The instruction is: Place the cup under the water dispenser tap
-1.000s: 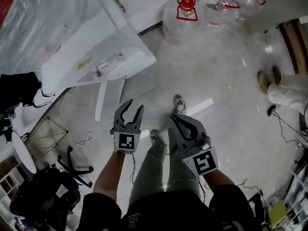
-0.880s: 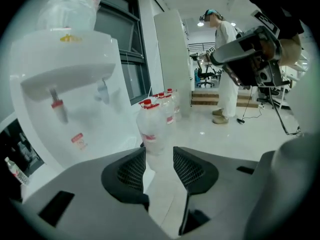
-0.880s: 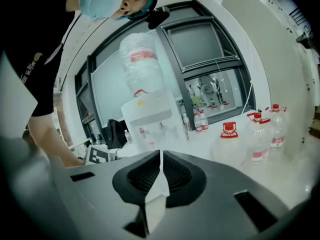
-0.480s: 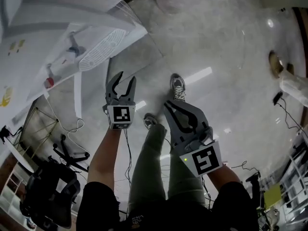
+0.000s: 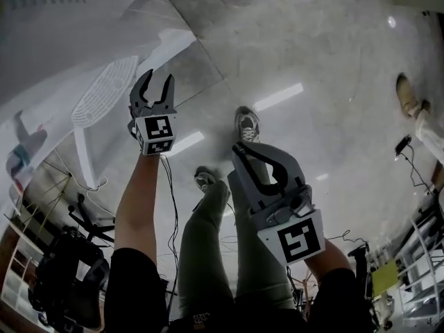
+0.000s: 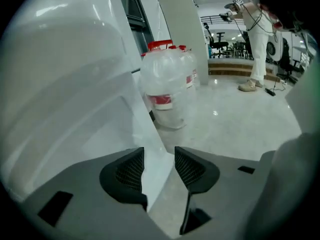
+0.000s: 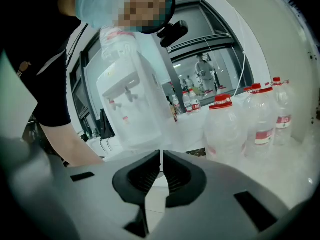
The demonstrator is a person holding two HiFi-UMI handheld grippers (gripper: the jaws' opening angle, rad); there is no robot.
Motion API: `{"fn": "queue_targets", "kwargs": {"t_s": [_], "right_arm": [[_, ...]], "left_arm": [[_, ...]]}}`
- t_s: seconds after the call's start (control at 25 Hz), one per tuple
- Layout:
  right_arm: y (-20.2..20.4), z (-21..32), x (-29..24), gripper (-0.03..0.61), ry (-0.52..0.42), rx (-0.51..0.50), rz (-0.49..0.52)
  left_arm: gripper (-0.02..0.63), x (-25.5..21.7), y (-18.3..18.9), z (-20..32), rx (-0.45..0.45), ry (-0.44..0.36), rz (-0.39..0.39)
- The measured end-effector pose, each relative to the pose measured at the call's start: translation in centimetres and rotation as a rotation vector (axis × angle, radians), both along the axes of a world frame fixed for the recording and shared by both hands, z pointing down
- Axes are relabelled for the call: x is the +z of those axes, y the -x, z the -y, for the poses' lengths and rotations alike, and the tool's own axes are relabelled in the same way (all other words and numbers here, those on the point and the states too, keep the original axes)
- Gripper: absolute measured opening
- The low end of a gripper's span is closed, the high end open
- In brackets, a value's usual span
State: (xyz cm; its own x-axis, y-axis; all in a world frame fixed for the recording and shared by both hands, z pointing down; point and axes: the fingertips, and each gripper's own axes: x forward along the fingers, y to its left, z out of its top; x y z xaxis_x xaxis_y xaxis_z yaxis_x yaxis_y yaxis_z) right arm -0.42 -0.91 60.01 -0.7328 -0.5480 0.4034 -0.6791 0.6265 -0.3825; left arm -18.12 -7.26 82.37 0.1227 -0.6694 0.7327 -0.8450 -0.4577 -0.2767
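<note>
1. Locate the cup before anything else. Absent from all three views, so its position, material and fill level cannot be told.
2. Read the left gripper (image 5: 157,77) as released and empty. Jaws opening, nothing between them, only a white panel edge (image 6: 150,149) beyond the gap.
3. Read the right gripper (image 5: 238,150) as clenched on nothing. Jaws almost tip to tip, with a thin slit between the pads.
4. Note the target in the right gripper view: water dispenser (image 7: 131,109) at 11 o'clock from the jaws, taps (image 7: 126,91) on its front face, water bottles (image 7: 223,129) at 2 o'clock.
5. Note the set-down spot in the head view: oval drip tray (image 5: 104,96) at 9 o'clock from the left gripper and near it.
6. Expect, as a judgement only, a light, thin-walled cup that is easy to crush, easy to tip and possibly slick. Treat as fragile until seen.
7. Take hold at mid-wall, jaws on opposite sides, below the rim and above the base. Close only until the pads bear, since more squeeze likely buckles the wall.
8. Avoid gripping the rim alone, as a light cup probably swings or slips from such a hold.
9. Carry upright. Seat the base flat on the drip tray directly beneath one tap before releasing.
</note>
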Motion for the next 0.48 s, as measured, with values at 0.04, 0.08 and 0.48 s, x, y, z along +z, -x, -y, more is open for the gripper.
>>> {"fn": "queue_targets", "kwargs": {"t_s": [0.04,0.08,0.48], "right_arm": [[-0.4,0.5,1.1,0.046,0.003,0.001,-0.004],[-0.8,0.9,2.2,0.046,0.007,0.002,-0.009],[-2.1,3.2,10.3,0.046,0.046,0.004,-0.012]], "left_arm": [[0.186,1.1,0.2,0.9,-0.013,0.002,0.014],[0.186,2.2,0.5,1.7,-0.025,0.004,0.028],[0.19,10.2,5.0,6.9,-0.074,0.045,0.159]]}}
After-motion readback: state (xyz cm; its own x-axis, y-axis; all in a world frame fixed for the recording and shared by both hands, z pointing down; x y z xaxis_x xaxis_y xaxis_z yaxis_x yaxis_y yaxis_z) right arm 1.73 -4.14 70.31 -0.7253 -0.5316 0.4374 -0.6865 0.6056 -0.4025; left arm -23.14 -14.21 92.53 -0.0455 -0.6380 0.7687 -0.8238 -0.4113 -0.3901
